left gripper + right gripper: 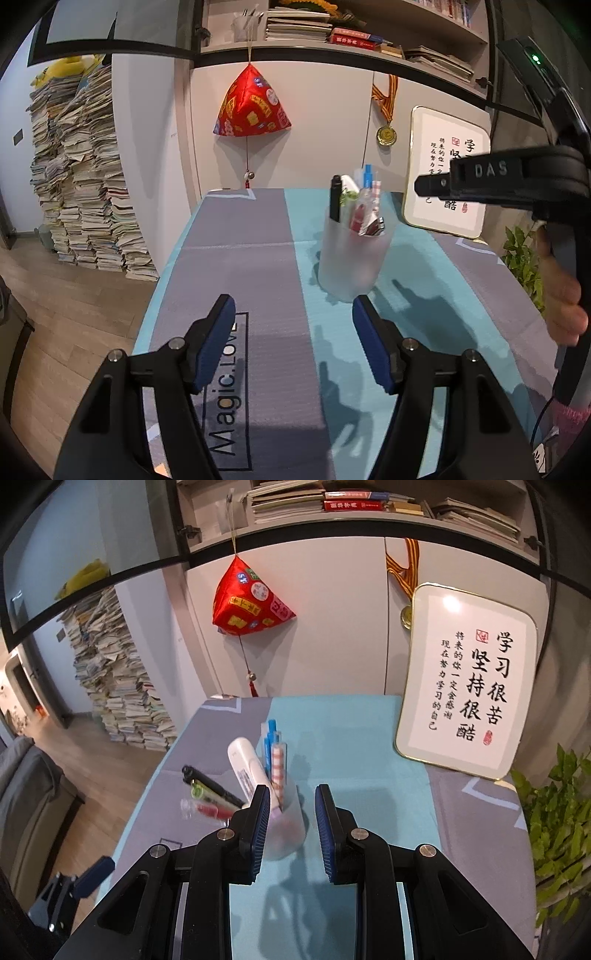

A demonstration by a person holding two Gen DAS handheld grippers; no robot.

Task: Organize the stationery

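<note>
A frosted plastic cup [351, 258] stands on the teal stripe of the table mat and holds several pens, a black marker [335, 199] and a white tube. My left gripper [293, 332] is open and empty, just in front of the cup. In the right wrist view the cup [286, 830] sits just beyond my open, empty right gripper [290, 827], partly hidden by the left finger. Its pens [275, 760] and white tube [245, 768] stick up, and the black marker [210, 784] leans out to the left. The right gripper also shows in the left wrist view [480, 179], above the cup's right.
A framed calligraphy board [469, 698] leans on the wall at the back right. A green plant [557, 823] stands at the table's right edge. A red pouch [251, 107] and a medal [386, 134] hang on the wall. Tall book stacks [85, 177] stand on the floor, left.
</note>
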